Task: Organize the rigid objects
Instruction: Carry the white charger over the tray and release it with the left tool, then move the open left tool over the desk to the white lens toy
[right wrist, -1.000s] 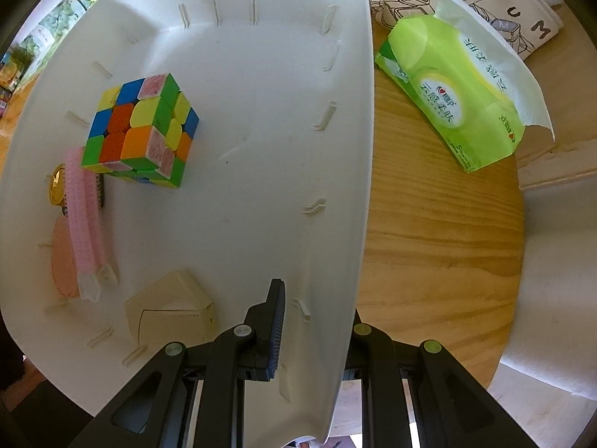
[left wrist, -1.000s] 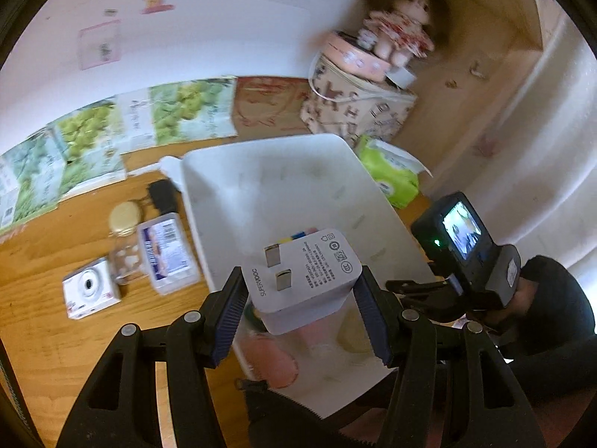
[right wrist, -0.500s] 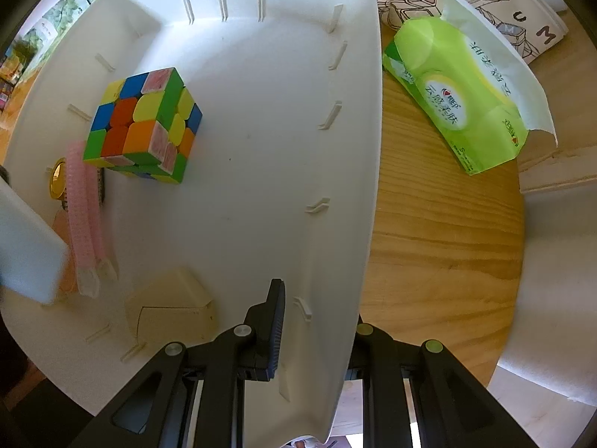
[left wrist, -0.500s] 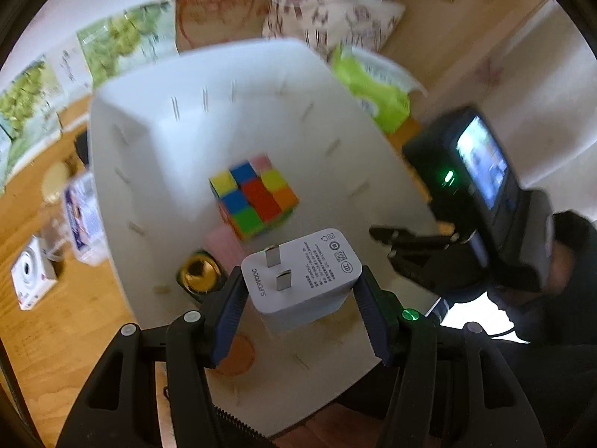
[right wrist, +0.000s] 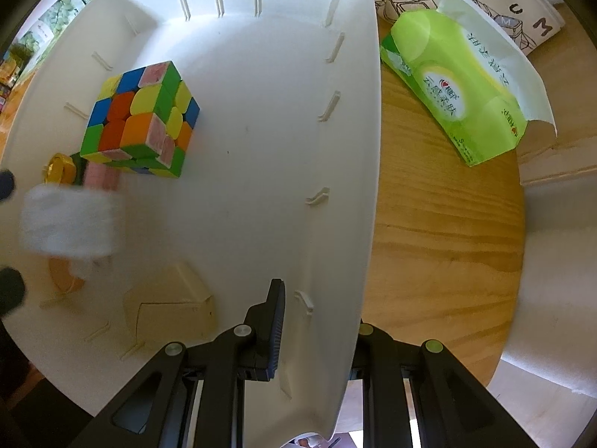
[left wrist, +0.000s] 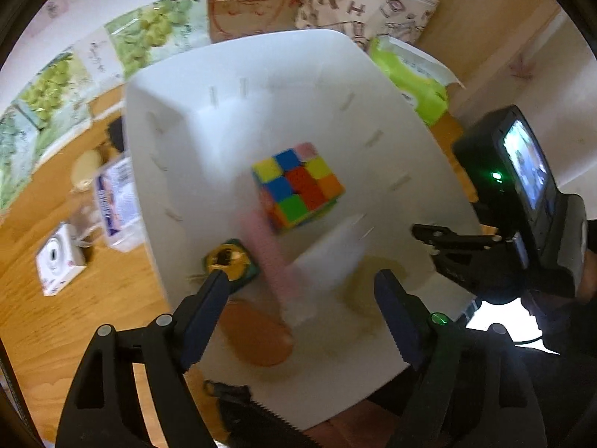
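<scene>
Your left hand-held gripper (left wrist: 300, 291) is opening its jaws, and the blurred white plastic plug adapter (left wrist: 324, 257) is lying loose inside the white plastic bin (left wrist: 231, 59). Your right hand-held gripper (right wrist: 317, 321) is clamping that bin's rim.

Bright daylight; fisheye edge warp; white charger (left wrist: 328, 257) motion-blurred.

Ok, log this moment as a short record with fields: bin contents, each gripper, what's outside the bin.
bin: white, on wooden table
inside: cube, white charger blurred, in mid-drop
left gripper: jaws opening, charger free below the pads
right gripper: shut on bin wall
outside: green tissue pack, small camera
</scene>
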`<state>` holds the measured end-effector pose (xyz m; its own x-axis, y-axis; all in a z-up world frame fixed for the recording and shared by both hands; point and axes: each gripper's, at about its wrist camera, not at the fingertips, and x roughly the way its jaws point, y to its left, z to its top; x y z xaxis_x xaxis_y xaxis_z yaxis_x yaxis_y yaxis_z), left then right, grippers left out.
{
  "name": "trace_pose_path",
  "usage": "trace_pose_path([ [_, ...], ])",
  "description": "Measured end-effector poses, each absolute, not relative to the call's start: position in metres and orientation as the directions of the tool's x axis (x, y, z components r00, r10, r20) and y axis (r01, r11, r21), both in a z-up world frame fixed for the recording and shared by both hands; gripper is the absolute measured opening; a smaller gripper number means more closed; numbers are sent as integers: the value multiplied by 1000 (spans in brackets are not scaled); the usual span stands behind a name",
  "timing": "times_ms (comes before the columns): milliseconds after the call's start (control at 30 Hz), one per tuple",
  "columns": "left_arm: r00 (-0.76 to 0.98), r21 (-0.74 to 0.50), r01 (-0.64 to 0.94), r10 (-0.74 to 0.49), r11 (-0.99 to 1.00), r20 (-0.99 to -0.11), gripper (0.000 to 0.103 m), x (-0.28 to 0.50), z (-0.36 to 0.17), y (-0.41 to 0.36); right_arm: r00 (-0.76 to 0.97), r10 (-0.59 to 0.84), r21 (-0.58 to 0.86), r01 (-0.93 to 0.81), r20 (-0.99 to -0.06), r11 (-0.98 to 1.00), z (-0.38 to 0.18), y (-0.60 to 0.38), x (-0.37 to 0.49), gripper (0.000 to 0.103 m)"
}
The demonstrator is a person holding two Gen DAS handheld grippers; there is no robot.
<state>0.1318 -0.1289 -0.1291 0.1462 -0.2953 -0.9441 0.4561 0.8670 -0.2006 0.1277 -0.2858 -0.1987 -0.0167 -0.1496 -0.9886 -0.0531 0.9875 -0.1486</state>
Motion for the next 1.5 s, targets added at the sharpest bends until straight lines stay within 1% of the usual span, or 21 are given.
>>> trace_pose_path([
  [133,172,-177,403,-264,898,-949,82,136,-129,-110,-20,-157,-156,-43,-987,987,-201,-288,129,21],
  [200,177,-212,391,-300,896,-938,83,138,-126,-99,-21,-159,-158,-35,-987,987,-201,-288,130,21],
  [333,236,-119,363,-214,924,-948,83,140,-122,-81,-22,-165,-164,-19,-986,986,-201,-290,130,21],
  [667,251,-103,235,-163,967,-954,83,155,-132,-15,-37,-192,-193,44,-981,980,-205,-295,130,21],
  [900,193,-131,93,-147,987,-970,83,177,-151,38,-64,-219,-225,107,-974,968,-207,-297,134,21],
  [1033,175,-125,11,-125,992,-977,83,189,-161,67,-88,-240,-250,134,-967,959,-209,-298,139,21],
  [1300,80,-190,-191,-177,963,-981,84,209,-198,117,-122,-270,-288,168,-955,943,-218,-297,150,23],
  [1367,62,-183,-212,-174,960,-983,84,213,-204,121,-129,-272,-292,176,-954,940,-220,-297,152,23],
  [1500,41,-176,-220,-171,959,-984,87,220,-214,122,-141,-267,-290,191,-953,938,-222,-300,156,23],
])
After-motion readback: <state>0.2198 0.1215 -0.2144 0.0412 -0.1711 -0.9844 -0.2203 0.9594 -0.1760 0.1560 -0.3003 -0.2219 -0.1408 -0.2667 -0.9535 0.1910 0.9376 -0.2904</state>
